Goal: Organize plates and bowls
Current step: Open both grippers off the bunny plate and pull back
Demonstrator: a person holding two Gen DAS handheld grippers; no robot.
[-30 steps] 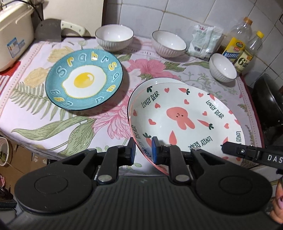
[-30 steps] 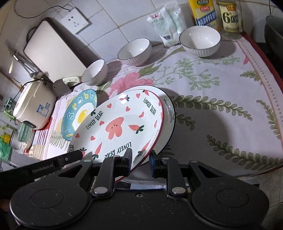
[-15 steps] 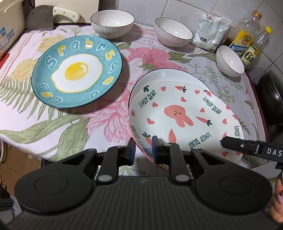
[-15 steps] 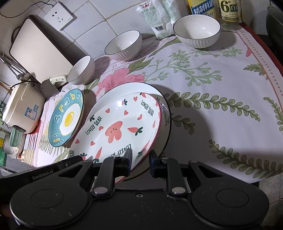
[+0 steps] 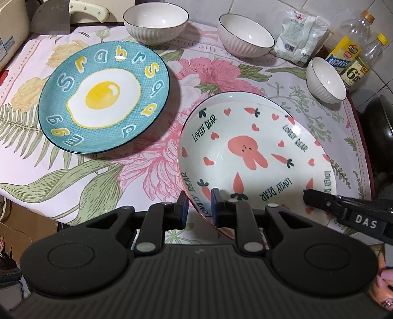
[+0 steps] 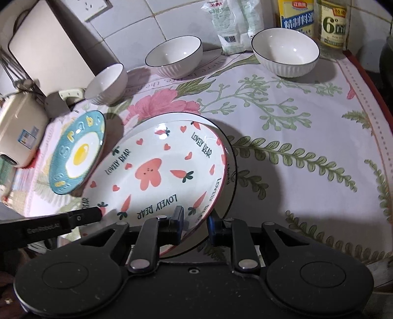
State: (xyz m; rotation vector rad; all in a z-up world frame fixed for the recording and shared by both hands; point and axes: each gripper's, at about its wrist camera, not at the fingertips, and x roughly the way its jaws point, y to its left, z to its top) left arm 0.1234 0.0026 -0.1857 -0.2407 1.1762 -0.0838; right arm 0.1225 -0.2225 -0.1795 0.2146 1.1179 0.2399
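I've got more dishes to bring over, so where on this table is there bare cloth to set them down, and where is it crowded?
Widest free patch: the flowered cloth right of the bunny plate, in front of the right-hand bowl. A narrower strip lies between the egg plate and the bunny plate. The back edge is crowded with bowls, a packet and bottles.

Bunny plate [image 5: 248, 152] tilted over white plate [image 6: 229, 171] (egg plate [image 5: 103, 95] flat, beside)

"LOVELY BEAR" rings the rabbit plate [image 5: 248, 152], "DAS" marks the right gripper [image 6: 195, 222], and "6°" labels a bottle [image 6: 331, 23].
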